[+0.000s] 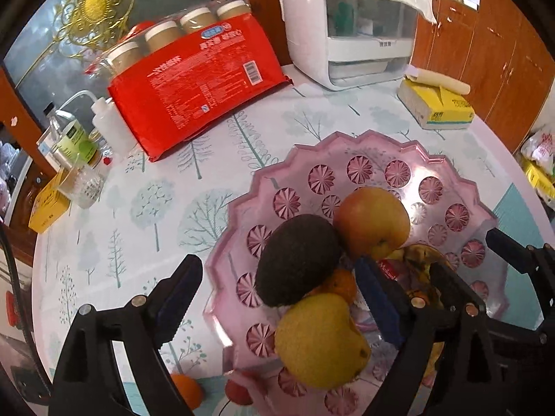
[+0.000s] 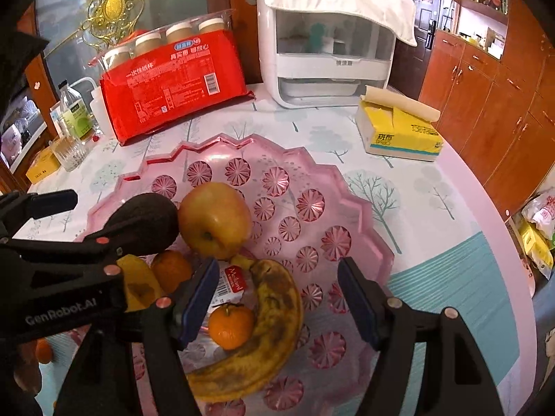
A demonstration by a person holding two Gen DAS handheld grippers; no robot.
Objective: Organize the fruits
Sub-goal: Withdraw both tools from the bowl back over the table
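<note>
Both grippers, left [image 1: 277,298] & right [image 2: 277,298], tilt down w/ jaws apart, empty, over pink fruit tray [image 2: 350,187] (holding 1 avocado [image 1: 296,260], 1 apple [image 2: 215,220], 1 banana [image 2: 270,319], 2 tangerines [image 2: 230,326], 1 pear [image 1: 319,341]).

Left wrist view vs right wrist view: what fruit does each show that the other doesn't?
Only the left wrist view: a red fruit on the table by the pink tray's near rim.

Only the right wrist view: a tangerine inside the banana's curve; the left view shows just a bit of that banana.

Both: avocado, apple, pear, a tangerine under the avocado, and one off-tray tangerine.
</note>
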